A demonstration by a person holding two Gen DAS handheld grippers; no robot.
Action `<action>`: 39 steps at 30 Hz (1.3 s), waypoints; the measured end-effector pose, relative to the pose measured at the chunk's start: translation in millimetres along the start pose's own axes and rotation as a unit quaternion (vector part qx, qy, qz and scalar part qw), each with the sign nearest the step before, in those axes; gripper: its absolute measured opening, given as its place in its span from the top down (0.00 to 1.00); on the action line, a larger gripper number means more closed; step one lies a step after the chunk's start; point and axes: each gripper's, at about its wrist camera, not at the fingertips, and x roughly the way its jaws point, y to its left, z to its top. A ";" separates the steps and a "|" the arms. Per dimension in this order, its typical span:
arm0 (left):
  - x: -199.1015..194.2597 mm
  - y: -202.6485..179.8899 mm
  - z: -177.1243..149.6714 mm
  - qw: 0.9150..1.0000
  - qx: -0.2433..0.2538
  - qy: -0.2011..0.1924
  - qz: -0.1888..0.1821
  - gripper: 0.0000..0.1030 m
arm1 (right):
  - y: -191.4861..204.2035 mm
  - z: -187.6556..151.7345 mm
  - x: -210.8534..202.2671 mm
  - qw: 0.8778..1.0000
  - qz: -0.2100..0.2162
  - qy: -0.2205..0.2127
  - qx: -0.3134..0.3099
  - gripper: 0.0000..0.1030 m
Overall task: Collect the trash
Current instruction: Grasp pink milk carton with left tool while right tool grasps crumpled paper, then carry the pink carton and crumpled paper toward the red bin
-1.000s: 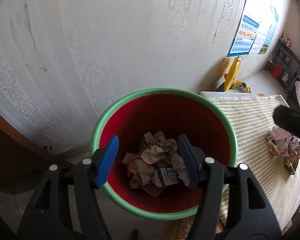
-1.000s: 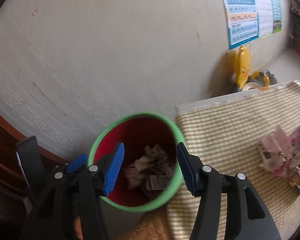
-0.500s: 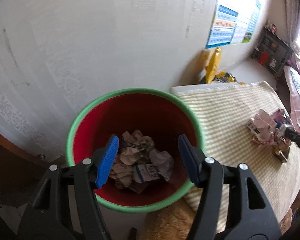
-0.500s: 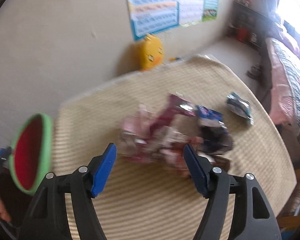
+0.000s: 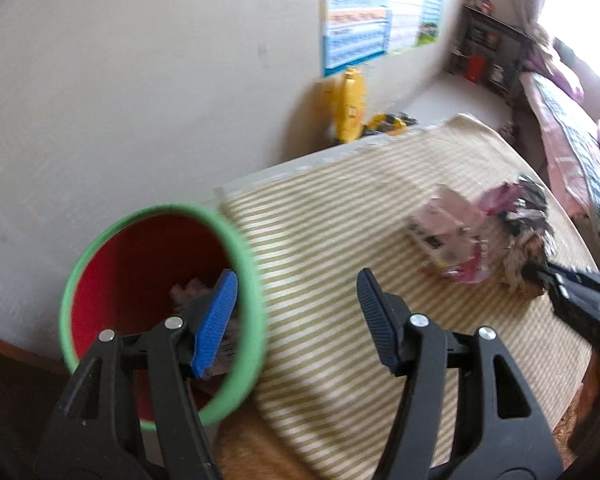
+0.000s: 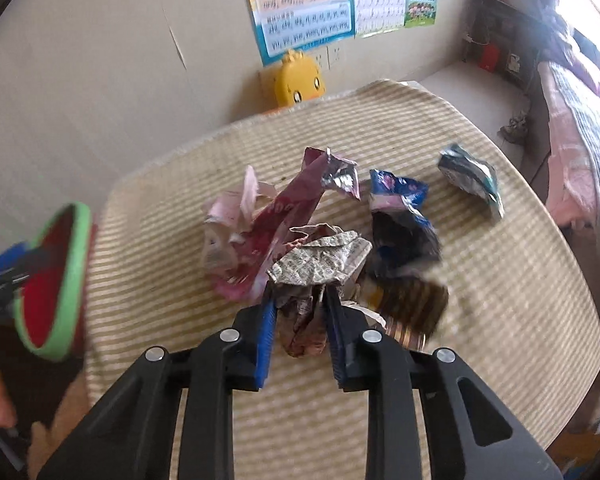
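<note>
A red bin with a green rim [image 5: 242, 248] holds crumpled trash and stands at the table's left edge; it also shows in the right wrist view [image 6: 70, 256]. My left gripper [image 5: 296, 320] is open and empty, over the bin's right rim. A pile of crumpled wrappers [image 6: 260, 236] lies mid-table; it also shows in the left wrist view [image 5: 460, 236]. My right gripper [image 6: 298, 312] is shut on a crumpled printed paper wad [image 6: 320, 264] at the near side of the pile.
The table carries a striped cloth [image 6: 480, 300]. A blue wrapper [image 6: 400, 196] and a dark green wrapper [image 6: 470, 176] lie farther right. A yellow duck toy [image 6: 300, 80] and wall posters [image 6: 300, 4] are behind. A bed [image 6: 580, 132] is at right.
My right gripper swung from the bin to the pile and closed on the paper wad. My left gripper turned right, so the bin now sits at the left of its view.
</note>
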 end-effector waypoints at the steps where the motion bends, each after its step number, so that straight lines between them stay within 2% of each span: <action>1: 4.6 -12.5 4.9 1.000 0.010 0.002 -0.007 0.43 | -0.5 -5.1 -6.8 1.000 0.006 -0.004 0.008 0.79; 7: 35.1 -68.5 31.2 0.998 0.042 0.014 -0.036 0.42 | -14.5 -49.6 -33.3 0.998 0.032 0.003 0.055 0.78; 14: 80.6 -109.5 57.1 0.996 0.021 0.060 -0.060 0.42 | -20.1 -57.6 -37.7 0.996 0.051 -0.001 0.069 0.77; 16: 90.0 -113.2 59.0 0.995 0.018 0.070 -0.064 0.37 | -21.9 -56.6 -36.6 0.996 0.054 -0.004 0.070 0.77; 20: 108.1 -124.0 49.4 0.992 0.034 0.107 -0.059 0.33 | -28.3 -60.7 -37.6 0.995 0.063 -0.003 0.082 0.76; 22: 110.1 -126.4 43.6 0.992 0.038 0.108 -0.054 0.33 | -31.0 -62.8 -38.3 0.994 0.063 -0.003 0.088 0.76; 23: 110.0 -125.7 42.1 0.992 0.037 0.108 -0.051 0.34 | -32.7 -63.6 -38.7 0.994 0.063 -0.004 0.091 0.76; 25: 109.5 -122.5 40.1 0.992 0.031 0.111 -0.053 0.49 | -35.6 -64.5 -39.4 0.993 0.062 -0.005 0.096 0.76; 26: 108.5 -121.1 39.8 0.992 0.031 0.112 -0.052 0.62 | -37.3 -65.0 -39.8 0.993 0.062 -0.006 0.098 0.76; 30: 95.6 -113.4 39.8 0.993 0.033 0.097 -0.051 0.66 | -39.6 -65.2 -38.1 0.993 0.062 -0.004 0.104 0.76; 39: 44.1 -105.6 16.2 0.995 0.078 0.043 -0.034 0.66 | -37.4 -63.7 -40.3 0.993 0.058 -0.007 0.098 0.76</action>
